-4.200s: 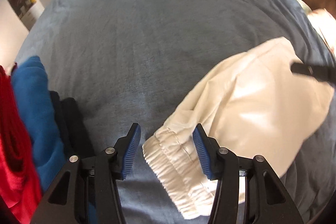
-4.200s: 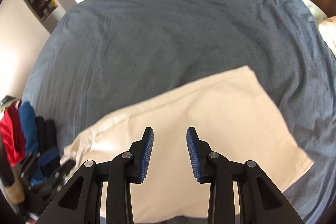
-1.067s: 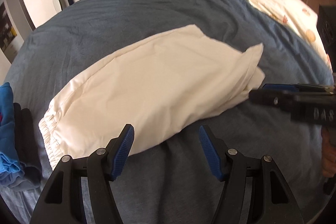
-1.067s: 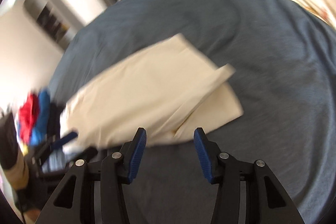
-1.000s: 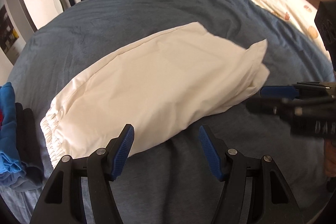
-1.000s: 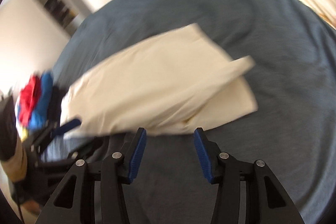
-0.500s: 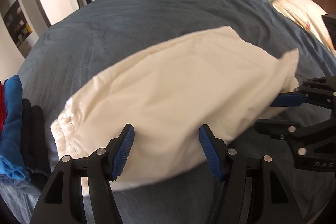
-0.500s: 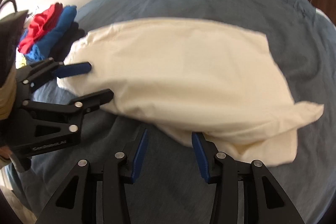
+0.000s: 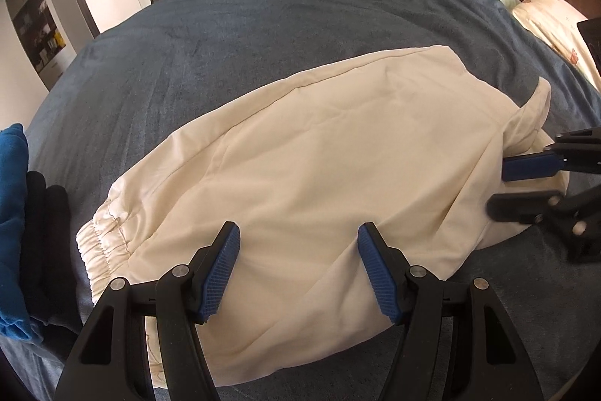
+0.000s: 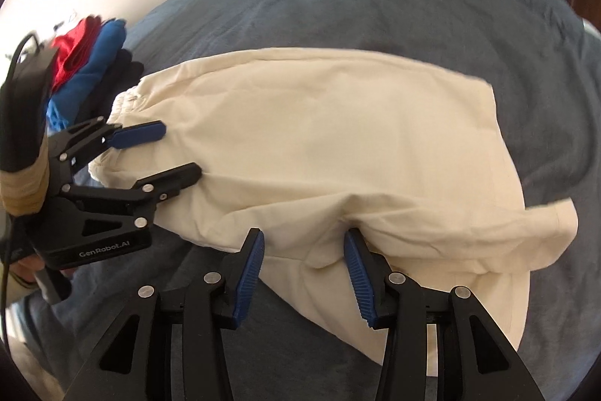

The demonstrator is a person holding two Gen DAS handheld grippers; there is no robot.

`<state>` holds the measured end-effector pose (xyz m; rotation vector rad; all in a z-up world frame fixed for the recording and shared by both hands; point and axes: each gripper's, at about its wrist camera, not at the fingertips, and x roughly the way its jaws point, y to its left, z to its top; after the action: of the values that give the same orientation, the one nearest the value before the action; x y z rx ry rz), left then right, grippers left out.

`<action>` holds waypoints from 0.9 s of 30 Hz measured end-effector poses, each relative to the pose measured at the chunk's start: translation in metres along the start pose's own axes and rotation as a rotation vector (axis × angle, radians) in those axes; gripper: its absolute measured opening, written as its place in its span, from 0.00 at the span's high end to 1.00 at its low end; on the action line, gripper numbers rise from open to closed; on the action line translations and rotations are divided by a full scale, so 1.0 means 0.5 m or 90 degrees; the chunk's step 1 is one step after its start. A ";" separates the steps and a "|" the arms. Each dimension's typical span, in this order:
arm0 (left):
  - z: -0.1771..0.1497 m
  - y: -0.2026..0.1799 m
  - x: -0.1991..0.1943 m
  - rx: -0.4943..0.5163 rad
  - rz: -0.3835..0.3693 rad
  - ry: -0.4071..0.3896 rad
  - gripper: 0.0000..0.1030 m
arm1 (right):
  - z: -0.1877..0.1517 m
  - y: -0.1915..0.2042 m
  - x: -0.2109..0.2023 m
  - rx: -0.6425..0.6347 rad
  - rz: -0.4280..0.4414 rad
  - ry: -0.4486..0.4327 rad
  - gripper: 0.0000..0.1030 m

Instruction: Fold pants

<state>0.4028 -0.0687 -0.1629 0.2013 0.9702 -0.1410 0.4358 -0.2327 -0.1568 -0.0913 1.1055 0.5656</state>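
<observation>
The cream pants (image 9: 319, 153) lie folded lengthwise on the dark blue bedspread (image 9: 263, 25), elastic waistband (image 9: 101, 250) at the left. My left gripper (image 9: 298, 250) is open, its jaws straddling the near edge of the pants close to the waistband end. My right gripper (image 10: 302, 256) is open over the near edge at the leg end, where the cloth (image 10: 338, 145) bunches between its fingers. Each gripper shows in the other's view: the right gripper at the right (image 9: 526, 185), the left gripper at the left (image 10: 157, 153).
A stack of folded clothes, blue (image 9: 11, 175), black and red (image 10: 73, 44), sits at the bed's left edge by the waistband. A patterned pillow (image 9: 556, 21) lies at the far right. Hanging clothes and a wooden wall stand behind the bed.
Both grippers have moved in from the bedspread to the near edge of the pants. The right gripper has swung round toward the leg end. The pants lie flat now.
</observation>
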 end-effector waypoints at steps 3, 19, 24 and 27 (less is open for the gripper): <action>0.001 -0.001 0.006 -0.001 0.003 0.002 0.37 | -0.009 -0.022 -0.009 0.036 0.004 0.007 0.56; 0.006 0.009 0.006 -0.013 -0.012 0.012 0.37 | -0.007 0.011 0.019 -0.026 0.028 0.039 0.80; -0.002 0.015 -0.028 -0.016 -0.027 0.017 0.38 | -0.023 0.031 -0.012 -0.050 0.026 0.051 0.88; -0.017 0.013 -0.061 -0.006 -0.035 0.019 0.38 | -0.038 0.039 -0.043 -0.032 0.040 0.056 0.88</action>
<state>0.3804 -0.0596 -0.1413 0.1677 1.0061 -0.1846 0.4040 -0.2312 -0.1430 -0.1265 1.1830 0.6510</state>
